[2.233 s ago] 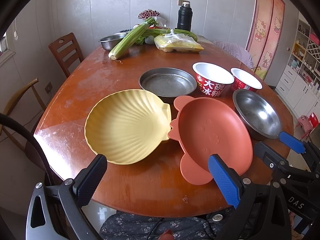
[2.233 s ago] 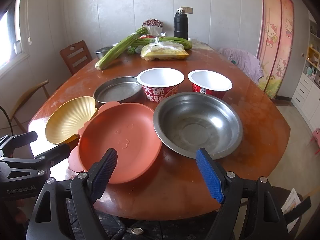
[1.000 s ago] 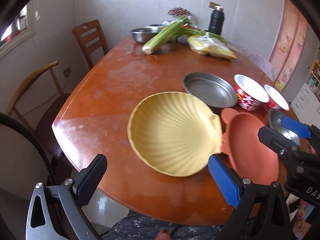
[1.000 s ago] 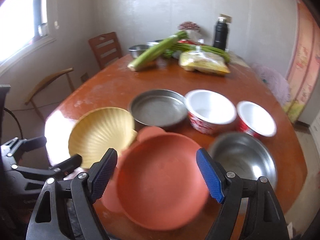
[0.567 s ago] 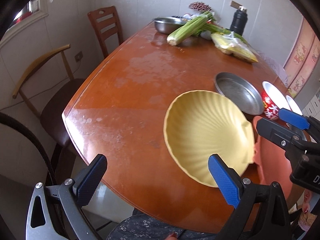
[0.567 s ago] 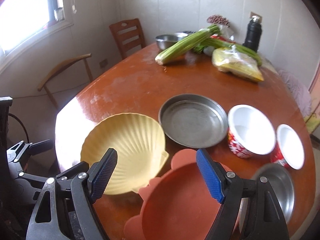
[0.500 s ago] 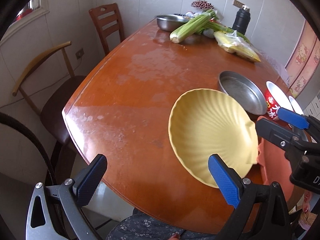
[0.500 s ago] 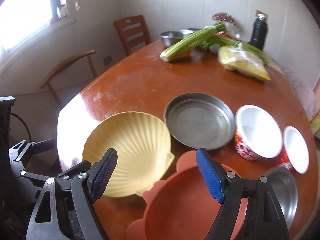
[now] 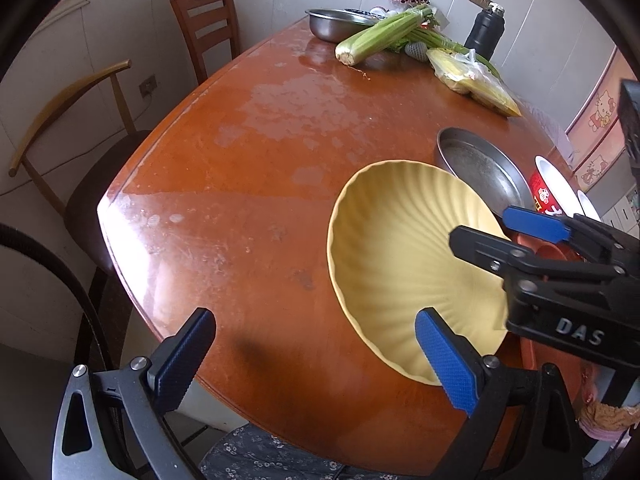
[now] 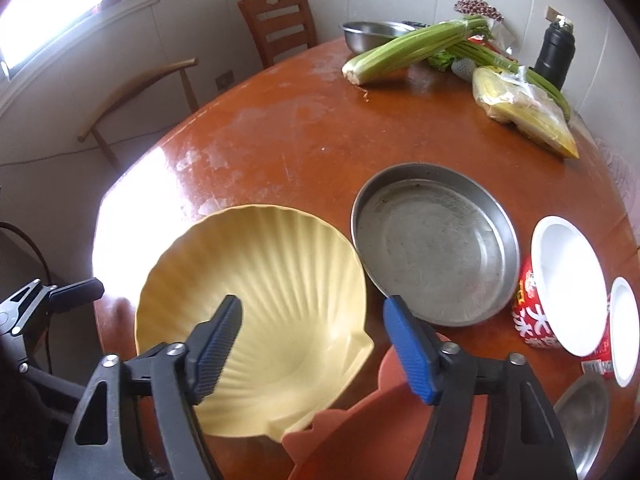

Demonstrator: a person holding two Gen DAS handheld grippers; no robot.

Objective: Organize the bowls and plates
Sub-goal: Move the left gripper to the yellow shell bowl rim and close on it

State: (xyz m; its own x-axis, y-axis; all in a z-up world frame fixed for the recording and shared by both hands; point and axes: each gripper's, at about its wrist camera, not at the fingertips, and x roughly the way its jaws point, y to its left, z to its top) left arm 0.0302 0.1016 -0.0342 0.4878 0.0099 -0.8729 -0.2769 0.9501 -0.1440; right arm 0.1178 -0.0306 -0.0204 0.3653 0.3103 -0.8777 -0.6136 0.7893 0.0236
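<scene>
A yellow shell-shaped plate [image 9: 404,256] [image 10: 272,304] lies on the brown table, its right edge over a red-brown plate [image 10: 360,440]. A flat steel pan [image 10: 434,244] [image 9: 480,168] sits behind them, with two red paper bowls [image 10: 560,292] and a steel bowl [image 10: 588,412] to the right. My right gripper [image 10: 316,344] is open, its jaws straddling the shell plate's right rim; it also shows in the left wrist view [image 9: 508,228]. My left gripper [image 9: 316,360] is open and empty at the table's near edge, left of the shell plate.
At the far end lie celery [image 10: 416,48], a bagged yellow vegetable [image 10: 524,112], a steel bowl [image 10: 372,34] and a black flask [image 10: 556,52]. Two wooden chairs [image 9: 208,28] stand at the table's left side.
Both grippers have swung left. My right gripper has moved forward over the shell plate and its jaws have narrowed. The dishes have not moved.
</scene>
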